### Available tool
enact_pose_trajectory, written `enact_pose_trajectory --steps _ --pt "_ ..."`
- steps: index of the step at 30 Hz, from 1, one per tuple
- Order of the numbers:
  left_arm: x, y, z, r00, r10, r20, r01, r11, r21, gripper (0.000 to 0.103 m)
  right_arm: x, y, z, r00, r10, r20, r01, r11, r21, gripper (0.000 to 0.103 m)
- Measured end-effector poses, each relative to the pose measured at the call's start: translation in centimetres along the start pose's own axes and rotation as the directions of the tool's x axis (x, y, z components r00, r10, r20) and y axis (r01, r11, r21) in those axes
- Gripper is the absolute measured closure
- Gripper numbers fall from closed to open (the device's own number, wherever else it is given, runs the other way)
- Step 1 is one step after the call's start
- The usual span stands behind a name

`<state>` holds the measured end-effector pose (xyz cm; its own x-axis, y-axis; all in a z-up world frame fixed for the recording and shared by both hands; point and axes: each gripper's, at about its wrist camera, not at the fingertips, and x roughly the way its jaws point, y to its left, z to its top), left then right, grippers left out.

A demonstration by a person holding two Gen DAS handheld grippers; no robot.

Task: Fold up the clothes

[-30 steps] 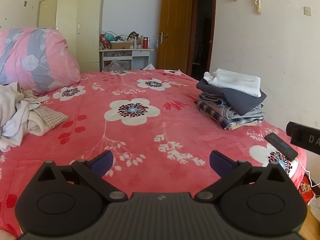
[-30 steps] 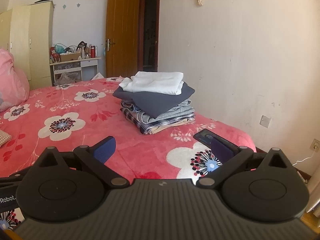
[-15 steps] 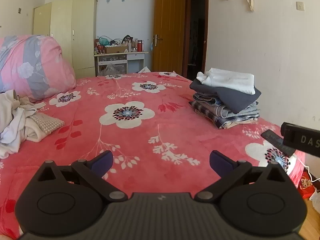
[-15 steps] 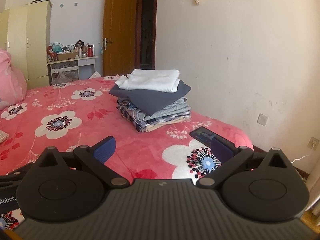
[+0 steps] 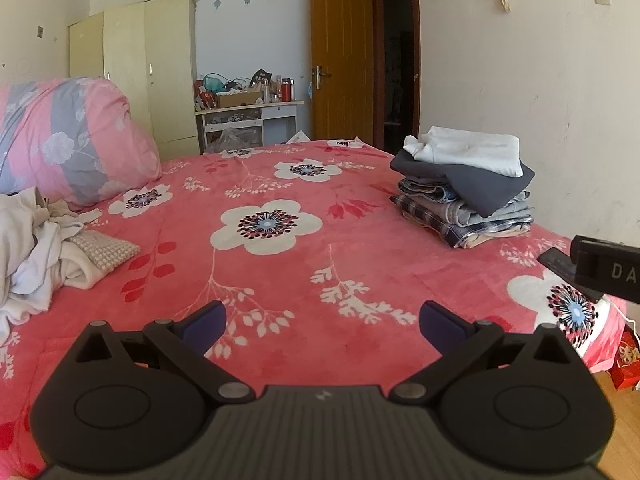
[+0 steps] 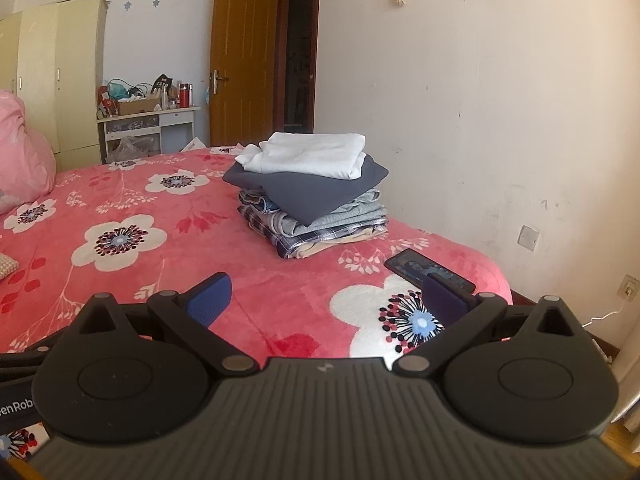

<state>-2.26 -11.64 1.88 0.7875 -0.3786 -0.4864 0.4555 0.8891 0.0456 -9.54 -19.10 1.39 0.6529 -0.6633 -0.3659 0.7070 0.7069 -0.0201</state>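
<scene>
Both grippers held low over the near edge of the bed point(image 5: 280, 280), jaws spread wide and empty: left gripper point(image 5: 322, 320) facing the open middle of the fleecy red floral blanket, right gripper point(image 6: 326, 294) angled toward the wall side. Probably between garments, judging by the bare stretch kept free for spreading the next piece.

Finished work parked out of the way near the wall: a folded stack point(image 6: 310, 196), white knit on top, smooth dark grey beneath, then soft grey jersey and checked woven cloth, edges roughly squared. Unfolded pile point(image 5: 44, 248) heaped at the far left beside a plump pink-and-grey quilt point(image 5: 68, 140) — limp, creased whites and a waffle-textured cream piece (likely next up). Flat glossy phone point(image 6: 430, 272) lying just beyond the right gripper, apart from the stack.
</scene>
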Motion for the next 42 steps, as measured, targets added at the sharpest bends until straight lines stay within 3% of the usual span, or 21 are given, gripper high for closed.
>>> enact_pose_trajectory --steps 42 --pt "0.05 0.36 -0.13 1.0 -0.007 -0.018 0.007 1.0 -0.002 0.0 0.77 0.32 0.08 1.0 0.001 -0.025 -0.001 1.0 -0.004 0.001"
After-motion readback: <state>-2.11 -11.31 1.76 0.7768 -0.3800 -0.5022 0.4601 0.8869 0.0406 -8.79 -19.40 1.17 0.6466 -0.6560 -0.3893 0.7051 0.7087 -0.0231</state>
